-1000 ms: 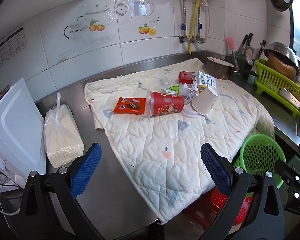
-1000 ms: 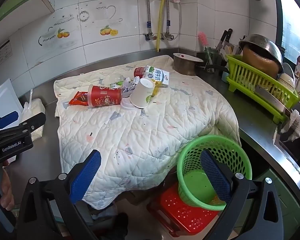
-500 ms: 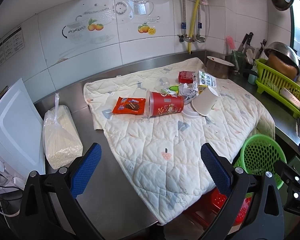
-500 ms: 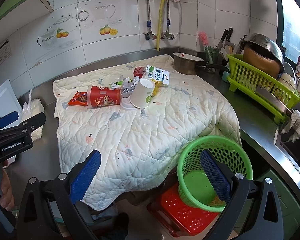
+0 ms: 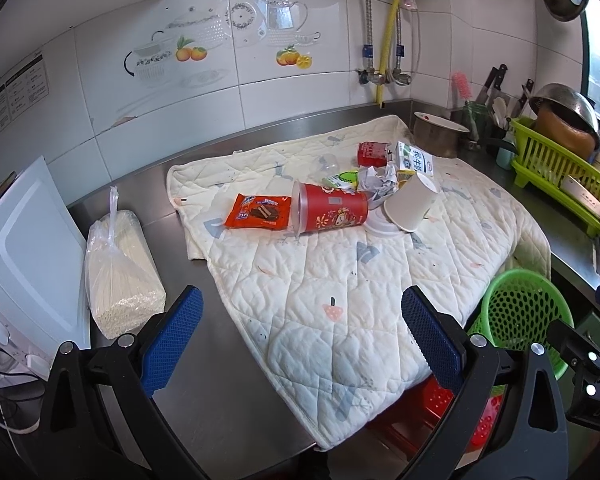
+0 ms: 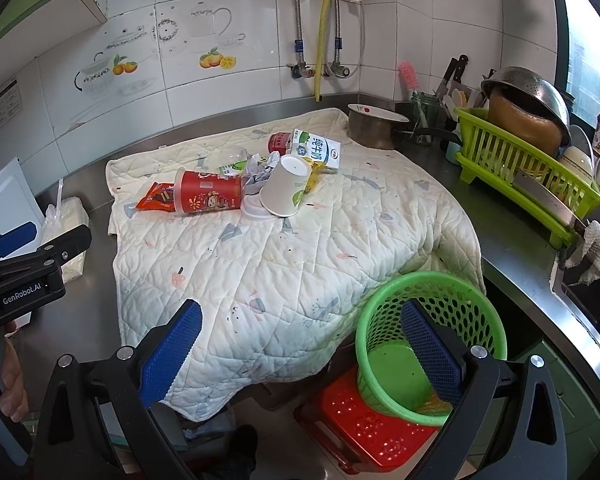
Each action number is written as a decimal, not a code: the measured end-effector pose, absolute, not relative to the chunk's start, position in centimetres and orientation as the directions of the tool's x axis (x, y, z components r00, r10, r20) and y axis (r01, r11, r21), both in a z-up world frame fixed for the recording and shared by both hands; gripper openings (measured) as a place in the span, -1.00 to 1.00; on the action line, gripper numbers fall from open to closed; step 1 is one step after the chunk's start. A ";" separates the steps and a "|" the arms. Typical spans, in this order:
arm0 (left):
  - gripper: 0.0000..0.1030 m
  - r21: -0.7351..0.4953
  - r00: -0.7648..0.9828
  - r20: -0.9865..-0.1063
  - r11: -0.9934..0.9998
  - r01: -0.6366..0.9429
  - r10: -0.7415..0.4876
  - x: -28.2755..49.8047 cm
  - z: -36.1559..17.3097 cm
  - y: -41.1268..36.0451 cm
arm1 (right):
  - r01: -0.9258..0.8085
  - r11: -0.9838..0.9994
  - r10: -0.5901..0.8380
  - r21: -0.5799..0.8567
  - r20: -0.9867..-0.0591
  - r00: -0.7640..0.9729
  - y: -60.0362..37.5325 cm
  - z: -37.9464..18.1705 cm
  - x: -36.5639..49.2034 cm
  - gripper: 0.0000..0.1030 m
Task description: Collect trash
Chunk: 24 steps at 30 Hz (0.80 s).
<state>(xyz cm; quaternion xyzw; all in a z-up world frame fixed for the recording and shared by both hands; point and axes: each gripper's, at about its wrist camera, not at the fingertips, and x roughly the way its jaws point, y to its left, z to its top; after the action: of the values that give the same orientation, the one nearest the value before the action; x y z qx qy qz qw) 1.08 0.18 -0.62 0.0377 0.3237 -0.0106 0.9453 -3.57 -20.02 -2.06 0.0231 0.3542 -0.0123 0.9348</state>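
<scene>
The left gripper is spread wide and empty, hovering over the near edge of the quilted cloth on the steel worktop. The right gripper is likewise spread and empty, its right finger over the green basket standing on a red stool. The trash lies well beyond both grippers, at the far part of the cloth: red cup on its side, snack wrapper touching it, white paper cup, milk carton.

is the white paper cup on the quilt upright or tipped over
Tipped over: the white paper cup lies on its side on the quilted mat, open mouth facing the camera.
</scene>
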 end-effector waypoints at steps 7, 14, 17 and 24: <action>0.90 0.065 0.790 -0.613 0.997 0.042 0.006 1.2 -0.7 0.3 | 0.037 0.999 -0.005 0.035 -0.665 0.747 -19.8 -2.3 -3.1 0.87; 0.90 0.066 0.788 -0.616 0.997 0.043 0.007 1.3 -0.6 0.3 | 0.035 0.999 -0.003 0.035 -0.669 0.743 -19.5 -2.6 -2.6 0.87; 0.90 0.067 0.786 -0.618 0.997 0.044 0.007 1.5 -0.7 0.4 | 0.033 0.999 -0.001 0.035 -0.671 0.742 -19.5 -2.9 -2.2 0.87; 0.90 0.070 0.781 -0.624 0.997 0.036 0.016 2.7 -0.9 1.2 | 0.018 0.999 0.010 0.034 -0.669 0.744 -19.1 -2.9 -0.9 0.87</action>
<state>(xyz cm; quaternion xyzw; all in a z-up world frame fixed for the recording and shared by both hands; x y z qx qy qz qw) 2.69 1.17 -0.90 0.0388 0.3309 -0.0052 0.9429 -0.92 -19.14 -2.93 0.0191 0.3580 -0.0022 0.9335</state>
